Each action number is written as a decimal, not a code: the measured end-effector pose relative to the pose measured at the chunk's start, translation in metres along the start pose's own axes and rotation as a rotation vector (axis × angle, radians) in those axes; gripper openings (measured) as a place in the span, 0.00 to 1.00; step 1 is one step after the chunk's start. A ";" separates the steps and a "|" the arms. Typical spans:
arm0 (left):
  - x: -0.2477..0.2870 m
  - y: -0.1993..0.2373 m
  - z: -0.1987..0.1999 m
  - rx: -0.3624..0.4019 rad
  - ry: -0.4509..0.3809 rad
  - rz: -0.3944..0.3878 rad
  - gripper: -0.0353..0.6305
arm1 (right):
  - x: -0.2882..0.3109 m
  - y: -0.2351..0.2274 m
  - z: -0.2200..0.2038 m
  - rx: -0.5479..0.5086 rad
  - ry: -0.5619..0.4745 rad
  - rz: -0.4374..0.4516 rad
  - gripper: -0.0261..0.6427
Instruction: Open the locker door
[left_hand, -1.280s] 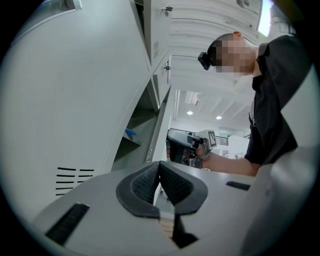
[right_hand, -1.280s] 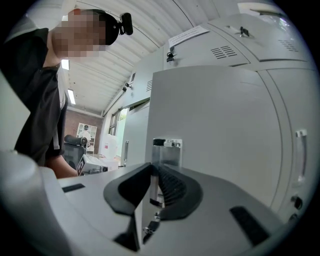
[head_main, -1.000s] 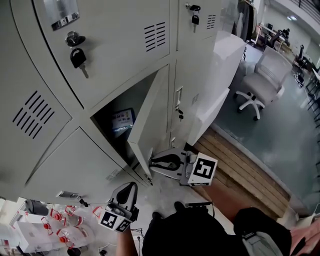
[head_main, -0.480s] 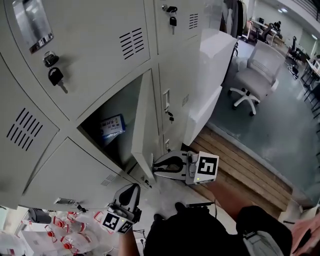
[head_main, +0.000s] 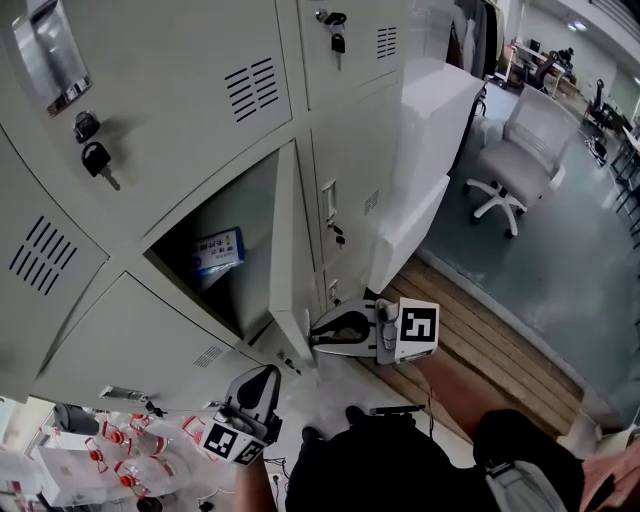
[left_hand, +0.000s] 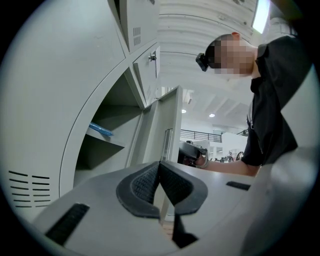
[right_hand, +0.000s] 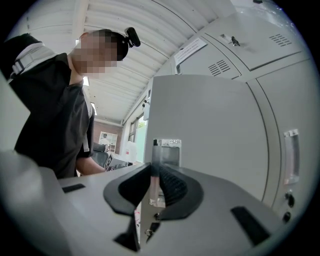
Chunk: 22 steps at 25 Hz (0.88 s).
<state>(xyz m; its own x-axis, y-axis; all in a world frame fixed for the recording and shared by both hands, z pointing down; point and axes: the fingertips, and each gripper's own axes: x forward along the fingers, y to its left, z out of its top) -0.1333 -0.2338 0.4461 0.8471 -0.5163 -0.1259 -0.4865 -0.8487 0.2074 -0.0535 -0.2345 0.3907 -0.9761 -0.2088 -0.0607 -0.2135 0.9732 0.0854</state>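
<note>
**Door about half open, right gripper on its edge – slip and swing-through risks**

Right gripper (head_main: 322, 332): jaws clamped on the free edge of the locker door (head_main: 290, 250), low down by the latch plate; the right gripper view shows the thin sheet edge pinched between the pads (right_hand: 167, 186). The door stands roughly edge-on to the cabinet, hinged on its right side, with the compartment behind it exposed. Left gripper (head_main: 260, 375): jaws together with nothing between them, hanging low and well clear of the door.

Risks, as I judge them:
- The grip is on thin sheet metal. If the pull isn't along the door's arc, the edge twists out of the pads.
- Swung further, the door meets the neighbouring locker's handle and hanging key (head_main: 338, 236). Too much speed means a bang and a bounce back.
- Bottles (head_main: 130, 450) sit on the floor near the left gripper and are easy to knock.

Writing:
- Blue box (head_main: 218, 250) in the compartment has print, too small to read.
- Label plate (head_main: 45, 55) on the upper locker isn't legible.
- Square markers on both gripper cubes carry no text.
</note>
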 end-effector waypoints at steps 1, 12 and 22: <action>0.001 -0.002 0.000 0.004 0.000 0.009 0.08 | -0.002 0.001 0.000 0.001 0.000 0.012 0.13; -0.009 -0.023 -0.002 0.028 -0.033 0.135 0.08 | -0.026 0.003 0.004 -0.006 -0.025 0.121 0.13; -0.037 -0.041 -0.003 0.013 -0.033 0.157 0.08 | -0.030 0.002 0.003 0.011 -0.034 0.128 0.13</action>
<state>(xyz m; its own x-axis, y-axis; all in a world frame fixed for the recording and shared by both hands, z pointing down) -0.1440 -0.1793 0.4453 0.7533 -0.6458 -0.1246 -0.6149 -0.7588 0.2148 -0.0246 -0.2264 0.3893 -0.9933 -0.0797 -0.0838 -0.0867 0.9927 0.0839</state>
